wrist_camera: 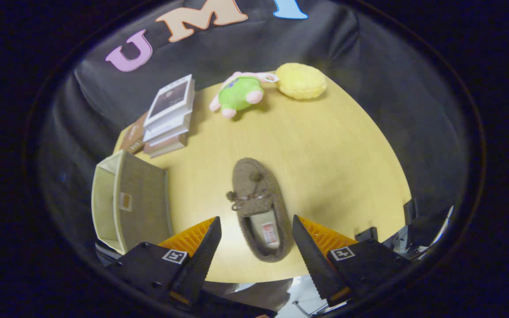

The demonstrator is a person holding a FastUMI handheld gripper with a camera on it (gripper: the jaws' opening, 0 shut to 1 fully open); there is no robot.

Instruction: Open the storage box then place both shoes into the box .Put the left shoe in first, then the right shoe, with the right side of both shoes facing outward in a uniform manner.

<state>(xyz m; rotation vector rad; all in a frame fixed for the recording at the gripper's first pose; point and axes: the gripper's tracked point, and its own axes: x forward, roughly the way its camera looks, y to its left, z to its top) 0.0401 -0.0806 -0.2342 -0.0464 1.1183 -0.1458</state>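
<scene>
Tongs: the tongs (pixel 256 229) hang above the surface (pixel 334 150), fingers spread wide apart, gripping nothing.
Shoe: one brown fuzzy slipper (pixel 259 207) lies flat on the surface near its near edge, sole down, a little bow on its top.
Key relation: the slipper's heel end sits right in the gap between the two fingers, and the toe runs on beyond them toward the far edge.
Long axis: it runs almost straight ahead along the fingers, tipped slightly so the toe leans toward the left finger's side.
Clearance: the fingers look to be above the slipper rather than touching it; how high cannot be told.
Box: the storage box (pixel 128 203) stands at the surface's left edge, off to the left of the left finger and apart from the slipper, an open side showing a pale inside.
Which shoe: left or right cannot be told from here.
Step in hand: looks like a line-up for the pick, with the closing stroke set across the slipper's width.
Next move: probably a straight drop over the heel opening, then a squeeze.
Risk: soft fuzzy sides may squash and slip.
Bystanders: books (pixel 168 117), a plush toy (pixel 239 95) and a yellow cushion (pixel 301 80) sit along the far edge, well clear.
</scene>
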